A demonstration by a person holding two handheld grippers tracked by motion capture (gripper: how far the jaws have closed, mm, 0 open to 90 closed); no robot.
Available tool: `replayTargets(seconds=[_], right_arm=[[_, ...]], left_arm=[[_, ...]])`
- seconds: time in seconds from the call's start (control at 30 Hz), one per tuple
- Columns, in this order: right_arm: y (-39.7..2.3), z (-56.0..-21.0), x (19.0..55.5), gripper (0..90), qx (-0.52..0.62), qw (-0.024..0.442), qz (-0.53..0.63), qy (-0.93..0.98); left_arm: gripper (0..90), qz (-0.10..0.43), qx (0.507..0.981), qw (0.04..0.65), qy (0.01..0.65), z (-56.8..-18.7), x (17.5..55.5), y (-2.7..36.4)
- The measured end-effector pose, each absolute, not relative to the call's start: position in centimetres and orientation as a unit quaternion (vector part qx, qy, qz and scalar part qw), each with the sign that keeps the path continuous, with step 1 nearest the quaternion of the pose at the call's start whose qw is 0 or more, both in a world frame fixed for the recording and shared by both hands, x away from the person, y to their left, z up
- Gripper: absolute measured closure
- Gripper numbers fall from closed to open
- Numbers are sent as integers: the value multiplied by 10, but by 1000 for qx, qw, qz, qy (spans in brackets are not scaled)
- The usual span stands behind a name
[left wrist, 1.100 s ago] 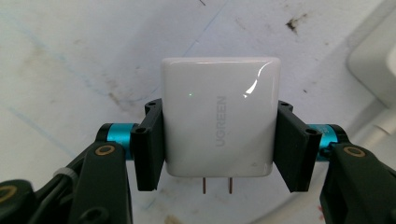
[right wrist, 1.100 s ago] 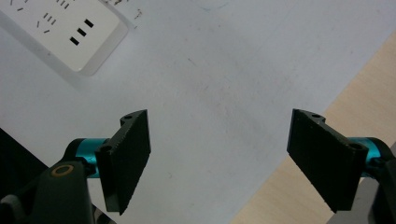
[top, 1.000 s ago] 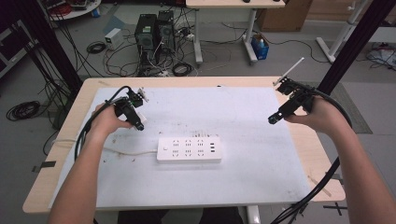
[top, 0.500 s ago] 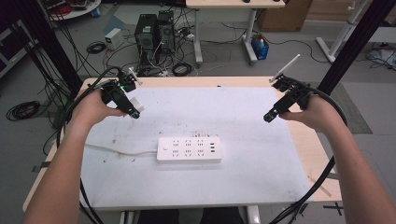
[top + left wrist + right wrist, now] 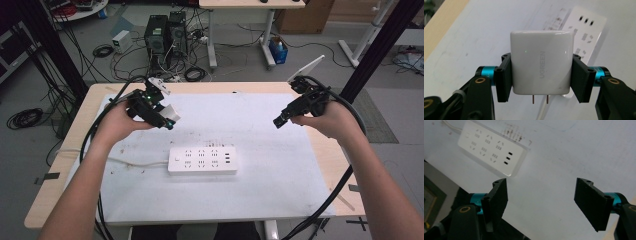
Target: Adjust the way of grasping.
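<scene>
**White sheet on a wooden surface**

We see a light wooden surface [image 5: 67,165] almost covered by a white, scuffed sheet [image 5: 280,190]. On the sheet, near its middle, lies a white power strip [image 5: 202,160], flat, its pale cord [image 5: 125,163] running off toward the left edge.

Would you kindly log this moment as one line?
left tongs: shut on charger | right tongs: open | power strip: on table, nothing plugged in

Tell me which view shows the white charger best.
The left gripper view: the white charger sits close up, its prongs and UGREEN lettering visible, clamped in the left claw. The high view shows it small and partly hidden.
</scene>
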State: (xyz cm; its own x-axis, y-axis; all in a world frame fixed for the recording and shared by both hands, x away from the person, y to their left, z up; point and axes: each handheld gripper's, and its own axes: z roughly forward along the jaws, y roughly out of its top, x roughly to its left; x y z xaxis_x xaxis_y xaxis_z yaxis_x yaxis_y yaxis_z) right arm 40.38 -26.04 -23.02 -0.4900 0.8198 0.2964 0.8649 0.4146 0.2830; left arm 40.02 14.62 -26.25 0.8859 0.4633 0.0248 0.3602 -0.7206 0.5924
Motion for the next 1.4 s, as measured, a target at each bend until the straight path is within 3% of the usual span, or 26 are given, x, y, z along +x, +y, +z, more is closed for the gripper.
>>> replayTargets(seconds=[0.37, 0.77, 1.13, 1.2, 1.3, 1.4], right_arm=[[-239, -230, 404, 286, -514, 140, -296, -793], [-202, -245, 412, 335, -501, 227, -342, -762], [-180, -257, 412, 353, -507, 278, -336, -743], [-176, -261, 411, 393, -511, 281, -325, -744], [-175, -266, 410, 543, -511, 288, -325, -742], [-178, -269, 411, 622, -521, 290, -324, -735]], left_arm=[[425, 78, 909, 381, 149, -273, 396, 98], [425, 67, 897, 424, 108, -278, 390, 63], [426, 50, 896, 438, 55, -277, 383, 39], [425, 53, 896, 438, 48, -276, 383, 36], [425, 61, 898, 435, 39, -277, 381, 33], [419, 83, 901, 422, 45, -277, 379, 31]])
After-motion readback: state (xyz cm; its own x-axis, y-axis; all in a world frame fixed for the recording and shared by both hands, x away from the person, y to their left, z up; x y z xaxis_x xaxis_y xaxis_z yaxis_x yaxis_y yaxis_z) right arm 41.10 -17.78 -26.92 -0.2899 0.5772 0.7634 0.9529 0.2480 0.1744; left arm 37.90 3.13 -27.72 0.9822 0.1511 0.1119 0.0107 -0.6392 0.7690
